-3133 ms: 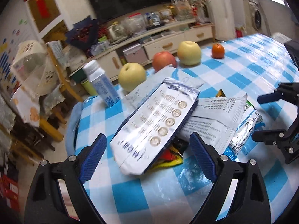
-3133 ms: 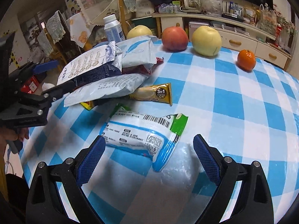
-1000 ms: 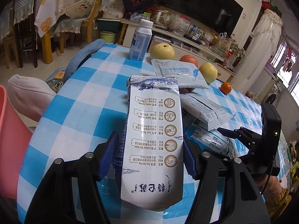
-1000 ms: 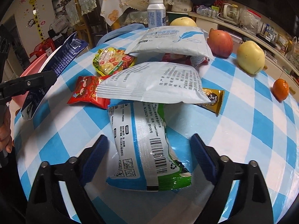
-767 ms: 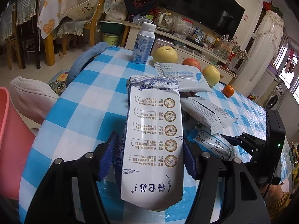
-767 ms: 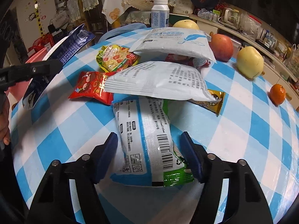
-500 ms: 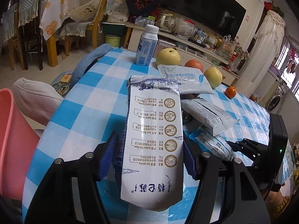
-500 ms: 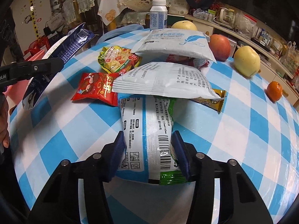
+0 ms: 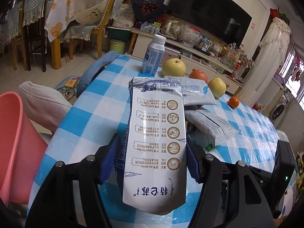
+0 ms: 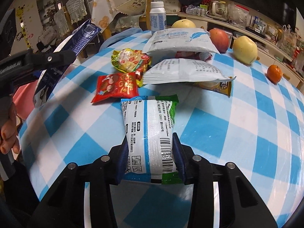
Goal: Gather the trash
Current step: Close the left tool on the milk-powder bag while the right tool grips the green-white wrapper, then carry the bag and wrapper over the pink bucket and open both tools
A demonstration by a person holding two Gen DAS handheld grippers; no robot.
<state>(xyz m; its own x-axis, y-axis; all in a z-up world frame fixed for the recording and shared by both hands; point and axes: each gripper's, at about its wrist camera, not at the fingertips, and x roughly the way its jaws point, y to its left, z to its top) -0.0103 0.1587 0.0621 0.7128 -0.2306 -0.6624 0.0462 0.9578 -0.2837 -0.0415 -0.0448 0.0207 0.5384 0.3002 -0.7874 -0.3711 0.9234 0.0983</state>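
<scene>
Right wrist view: my right hand-held gripper has just closed on the green-edged packet, lifting it off the surface; left hand-held gripper still clamps the milk pouch. Both ready for binning.

A family living and dining room is showing here: a big dark television is hanging over a long low cabinet crowded with jars and packets. Wooden chairs are standing around a cloth-covered dining table (a washing machine is peeking in at the far right).
</scene>
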